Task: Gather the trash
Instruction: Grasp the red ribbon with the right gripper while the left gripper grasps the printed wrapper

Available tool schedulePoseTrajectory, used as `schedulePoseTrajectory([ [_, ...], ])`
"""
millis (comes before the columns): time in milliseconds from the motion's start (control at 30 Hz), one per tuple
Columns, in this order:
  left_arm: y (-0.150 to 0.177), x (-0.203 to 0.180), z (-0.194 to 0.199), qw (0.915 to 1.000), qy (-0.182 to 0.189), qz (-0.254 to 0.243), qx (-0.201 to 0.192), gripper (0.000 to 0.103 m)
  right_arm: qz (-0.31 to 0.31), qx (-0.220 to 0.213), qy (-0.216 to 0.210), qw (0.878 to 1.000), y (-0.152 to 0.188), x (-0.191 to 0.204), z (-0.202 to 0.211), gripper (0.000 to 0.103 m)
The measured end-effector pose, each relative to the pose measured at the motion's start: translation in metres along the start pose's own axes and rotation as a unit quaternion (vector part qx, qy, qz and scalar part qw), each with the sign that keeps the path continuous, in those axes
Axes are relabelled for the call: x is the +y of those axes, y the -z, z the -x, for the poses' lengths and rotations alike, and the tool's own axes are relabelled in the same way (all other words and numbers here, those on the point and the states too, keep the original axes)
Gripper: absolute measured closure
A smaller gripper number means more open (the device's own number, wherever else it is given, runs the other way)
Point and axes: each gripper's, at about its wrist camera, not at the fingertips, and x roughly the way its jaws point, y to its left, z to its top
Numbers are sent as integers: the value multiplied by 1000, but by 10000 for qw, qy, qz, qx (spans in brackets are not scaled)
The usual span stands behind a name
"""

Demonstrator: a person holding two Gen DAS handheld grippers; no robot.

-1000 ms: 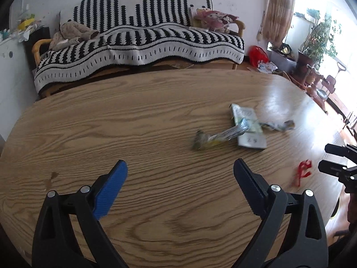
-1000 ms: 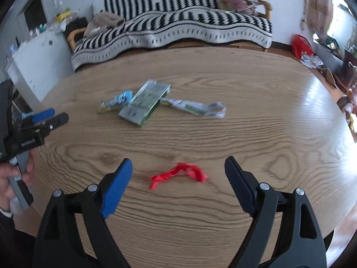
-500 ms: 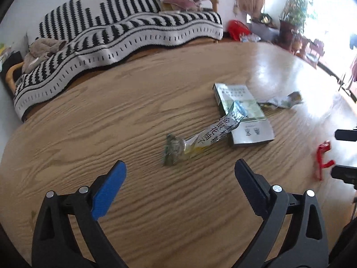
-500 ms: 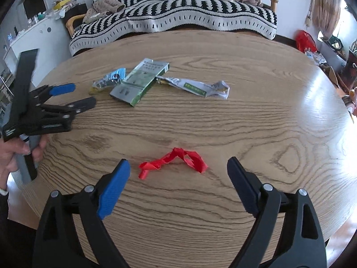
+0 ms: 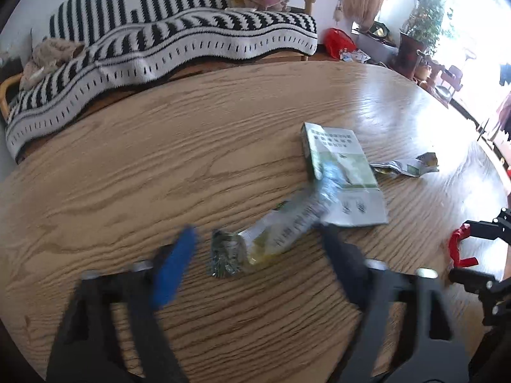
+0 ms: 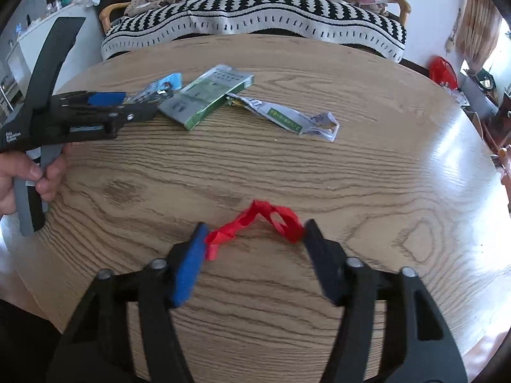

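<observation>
Both tools have just been closing, each around its own piece of litter on the oval wood-grain table (image 6: 351, 191). The right tool (image 6: 252, 242) is narrowing on the crumpled red plastic strip (image 6: 255, 226), whose two ends are now reaching or nearly reaching the pads, though a firm pinch is not yet evident; half a second ago the same strip was lying loose between widely spread jaws. The left tool (image 5: 255, 255) is drawing in around the crinkled silvery snack wrapper with a yellow-green end (image 5: 265, 239), which is lying between the pads with gaps on both sides, so nothing is gripped there. This suggests two pickups are starting together. Taking the flat green-and-white cardboard box (image 6: 207, 95) as landmark: the silvery wrapper is overlapping its near corner in the left view, which could drag the box along, and a torn white-and-green sachet (image 6: 290, 118) is lying just beside its other side. Beyond the table's far edge, a black-and-white striped blanket (image 6: 255, 9) is covering a sofa.
</observation>
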Motion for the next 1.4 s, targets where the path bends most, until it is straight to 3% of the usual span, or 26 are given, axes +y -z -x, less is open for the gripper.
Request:
schedulePoseTrajectory([
  [67, 0, -5, 1, 9997, -197, -113, -15, 72, 17, -10, -49, 10000, 0, 0, 1, 57],
  [167, 3, -6, 6, 9999, -79, -47, 41, 80, 0, -49, -84, 10000, 0, 0, 6, 65],
  [433, 7, -13, 41, 9995, -289, -30, -127, 82, -144, -289, -100, 9994, 3, -5, 28, 67],
  [600, 0, -40, 63, 9992, -187, -86, -340, 82, -340, -472, -47, 9983, 9, -22, 50, 67],
  [833, -12, -128, 81, 9965, 361, -555, -503, 82, -1044, -808, 303, 9908, 41, -100, 98, 67],
  [1000, -13, -225, 83, 9886, 1078, -943, -475, 82, -1759, -1004, 682, 9769, 85, -180, 141, 67],
  [1233, 3, -362, 85, 9653, 2014, -1622, -357, 82, -2698, -1132, 1189, 9488, 169, -277, 196, 67],
  [1400, 27, -448, 78, 9438, 2514, -2141, -114, 82, -3319, -932, 1415, 9280, 231, -327, 218, 66],
])
